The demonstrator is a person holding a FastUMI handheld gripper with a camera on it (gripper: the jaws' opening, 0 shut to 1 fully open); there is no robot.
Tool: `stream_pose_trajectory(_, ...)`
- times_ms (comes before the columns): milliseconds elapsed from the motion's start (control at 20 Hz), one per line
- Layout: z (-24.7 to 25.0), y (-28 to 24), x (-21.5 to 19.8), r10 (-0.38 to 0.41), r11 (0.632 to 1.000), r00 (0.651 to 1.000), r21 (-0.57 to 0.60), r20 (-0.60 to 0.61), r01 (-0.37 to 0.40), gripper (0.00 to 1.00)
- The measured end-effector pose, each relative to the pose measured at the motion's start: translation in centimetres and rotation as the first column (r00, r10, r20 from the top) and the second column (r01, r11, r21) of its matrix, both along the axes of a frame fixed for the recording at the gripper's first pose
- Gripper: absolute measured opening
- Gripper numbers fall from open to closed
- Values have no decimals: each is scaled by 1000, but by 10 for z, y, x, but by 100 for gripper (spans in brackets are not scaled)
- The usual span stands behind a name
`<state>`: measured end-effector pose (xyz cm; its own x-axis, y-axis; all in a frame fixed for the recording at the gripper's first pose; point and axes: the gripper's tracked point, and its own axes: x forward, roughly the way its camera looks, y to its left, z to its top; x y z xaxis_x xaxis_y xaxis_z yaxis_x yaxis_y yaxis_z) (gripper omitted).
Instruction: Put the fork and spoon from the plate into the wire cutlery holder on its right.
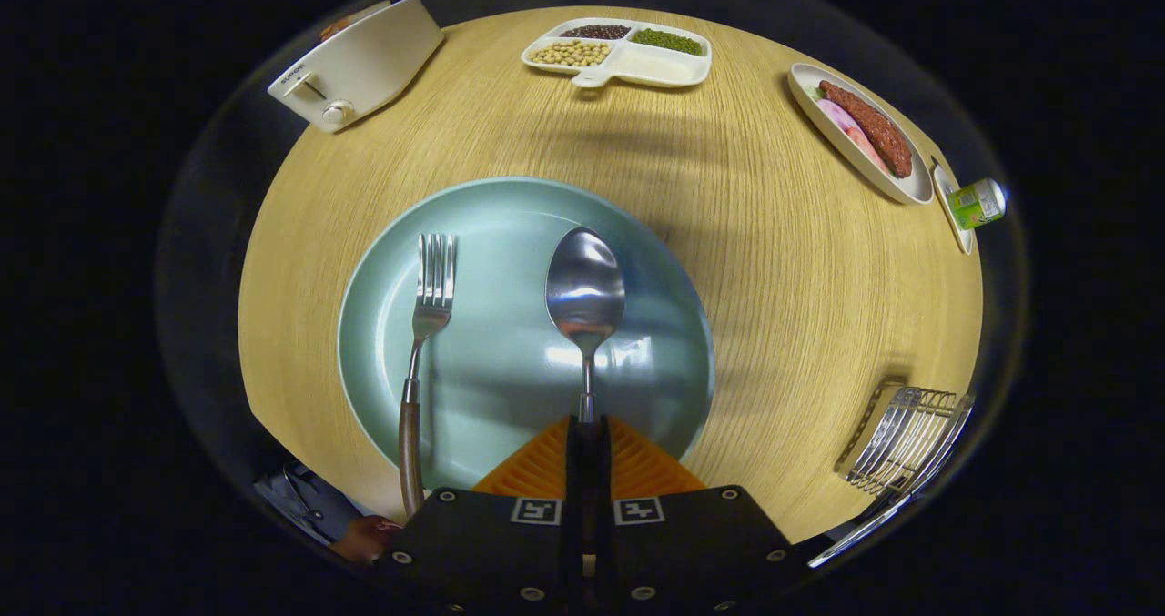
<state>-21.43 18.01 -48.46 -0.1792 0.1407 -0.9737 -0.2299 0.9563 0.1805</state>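
jaws (588,439) pinching spoon (585,293) by its thin handle, bowl out over plate (382,325) | fork (428,325) lies on plate, handle past its near rim | holder (906,439) at tabletop's right edge | spoon looks stiff, light, slick: grip mid-handle

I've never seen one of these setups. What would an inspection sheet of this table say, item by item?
Surface: round wooden table, no spills seen.
Job's things: spoon and fork over the blue plate; wire cutlery holder to the plate's right, nothing seen in it.
Clutter: toaster, divided tray of beans, dish with sausage, small can, all beyond the plate.
Claw: closed on the spoon's handle, the bowl pointing ahead of the fingers.
Cables: nothing seen.
Surroundings: dark all round; a person's hand beside the fork's handle.
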Motion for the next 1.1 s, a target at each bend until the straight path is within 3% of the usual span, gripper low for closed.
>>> stream_pose_trajectory(600,62,-31,31,-139,986,976,112,168,122,6)
stream_pose_trajectory(1100,126,-128,43,-324,946,897,124,301,300,6)
